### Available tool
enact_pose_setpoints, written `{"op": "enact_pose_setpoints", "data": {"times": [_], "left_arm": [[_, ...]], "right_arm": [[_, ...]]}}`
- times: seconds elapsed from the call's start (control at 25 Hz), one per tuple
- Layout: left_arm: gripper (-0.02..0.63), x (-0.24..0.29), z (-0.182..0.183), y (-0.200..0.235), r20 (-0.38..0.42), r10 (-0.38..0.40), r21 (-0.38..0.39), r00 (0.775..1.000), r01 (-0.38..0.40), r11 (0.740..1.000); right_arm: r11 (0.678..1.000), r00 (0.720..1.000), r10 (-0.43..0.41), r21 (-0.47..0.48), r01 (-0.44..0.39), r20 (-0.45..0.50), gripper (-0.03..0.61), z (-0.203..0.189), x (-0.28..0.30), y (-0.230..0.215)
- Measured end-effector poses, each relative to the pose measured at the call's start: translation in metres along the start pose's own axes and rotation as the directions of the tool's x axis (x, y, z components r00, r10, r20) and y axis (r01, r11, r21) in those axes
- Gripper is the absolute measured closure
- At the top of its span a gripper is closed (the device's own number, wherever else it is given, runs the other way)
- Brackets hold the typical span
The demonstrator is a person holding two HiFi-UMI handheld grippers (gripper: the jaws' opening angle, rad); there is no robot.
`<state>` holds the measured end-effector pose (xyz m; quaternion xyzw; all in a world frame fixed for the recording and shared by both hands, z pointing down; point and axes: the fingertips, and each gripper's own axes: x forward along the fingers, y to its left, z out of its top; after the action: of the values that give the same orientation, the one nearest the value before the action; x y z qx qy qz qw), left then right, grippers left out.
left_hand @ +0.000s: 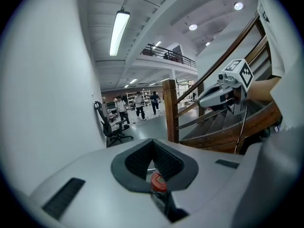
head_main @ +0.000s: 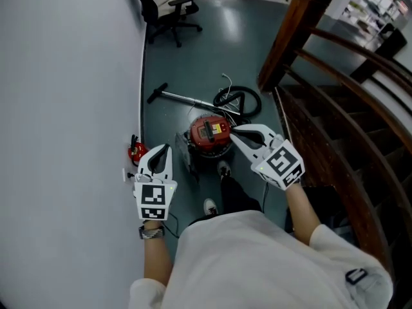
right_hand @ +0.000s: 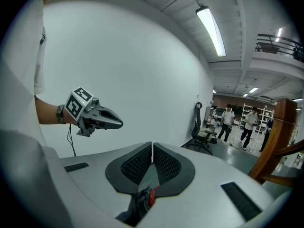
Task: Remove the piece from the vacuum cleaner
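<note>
vacuum: red round body on the grey floor, centre of the head view, just above both grippers. metal tube lies on the floor to its upper left. black hose is coiled at its upper right, near the foot of the wooden stair. cannot tell whether tube and hose are joined to the body.

left gripper: lower left of centre, jaws together, nothing between them. tip points up the frame toward the vacuum's left side, apart from it. forearm comes up from the bottom edge, watch on the wrist, marker cube facing the camera.

right gripper: right of centre, jaws pressed together, empty. tip points to upper left and overlaps the vacuum's right edge in the picture; contact cannot be told. bare forearm reaches in from the lower right out of a white sleeve.

in each gripper view the pads meet at the tip, and a bit of the red vacuum shows through the gap below them.

small red thing at the foot of the white wall, left of the left gripper. office chair at top.
</note>
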<state>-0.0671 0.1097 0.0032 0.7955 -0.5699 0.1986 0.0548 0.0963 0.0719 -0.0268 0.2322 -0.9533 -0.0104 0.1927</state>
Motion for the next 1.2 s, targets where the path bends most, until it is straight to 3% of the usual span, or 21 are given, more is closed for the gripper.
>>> {"op": "enact_pose_setpoints", "data": {"times": [0.28,0.56,1.2], "left_arm": [[0.615,0.042,-0.019,0.004,-0.053,-0.010,-0.024,0.999,0.009,1.000],[0.615,0.088,-0.052,0.019,-0.183,0.007,-0.028,0.983,-0.012,1.000],[0.614,0.172,-0.124,0.039,-0.301,-0.012,-0.132,0.953,-0.029,0.991]], "right_arm": [[0.999,0.999,0.048,0.006,-0.047,-0.024,0.548,-0.019,0.028,-0.023],[0.995,0.997,0.067,0.082,-0.064,-0.036,0.548,-0.046,0.062,-0.056],[0.967,0.980,0.141,0.233,-0.105,-0.142,0.546,-0.125,0.145,-0.113]]}}
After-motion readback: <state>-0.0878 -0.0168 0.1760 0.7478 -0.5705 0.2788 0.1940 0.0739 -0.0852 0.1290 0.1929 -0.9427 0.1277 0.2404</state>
